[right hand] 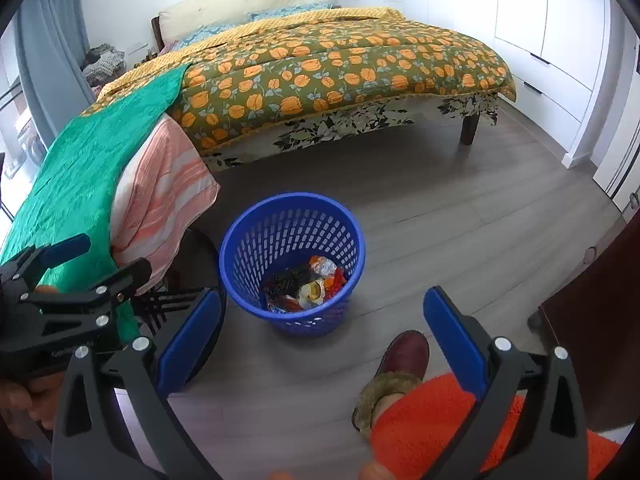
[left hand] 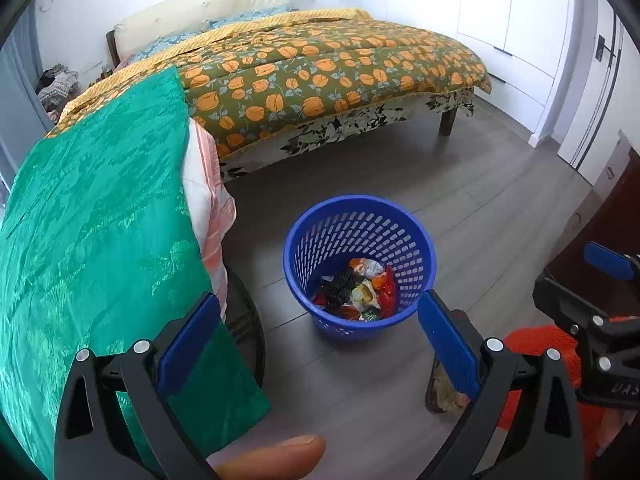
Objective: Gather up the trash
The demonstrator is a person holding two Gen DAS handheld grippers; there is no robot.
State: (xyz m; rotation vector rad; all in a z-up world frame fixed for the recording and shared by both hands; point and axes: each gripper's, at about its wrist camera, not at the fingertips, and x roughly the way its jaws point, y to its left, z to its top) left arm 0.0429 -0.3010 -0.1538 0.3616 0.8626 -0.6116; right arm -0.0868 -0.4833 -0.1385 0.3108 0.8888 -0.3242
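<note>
You hold the left gripper [left hand: 320,344] and right gripper [right hand: 322,334] wide open and empty above the blue basket [left hand: 420,240], wrappers [left hand: 360,290] already inside on the floor [left hand: 460,200], likely scanning for more.

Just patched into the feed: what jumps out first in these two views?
The blue basket stands on the grey floor before the bed, wrappers piled at its bottom. Behind it, the orange-flowered quilt covers the bed, and a green cloth drapes at left. Both grippers hang open, empty.
</note>
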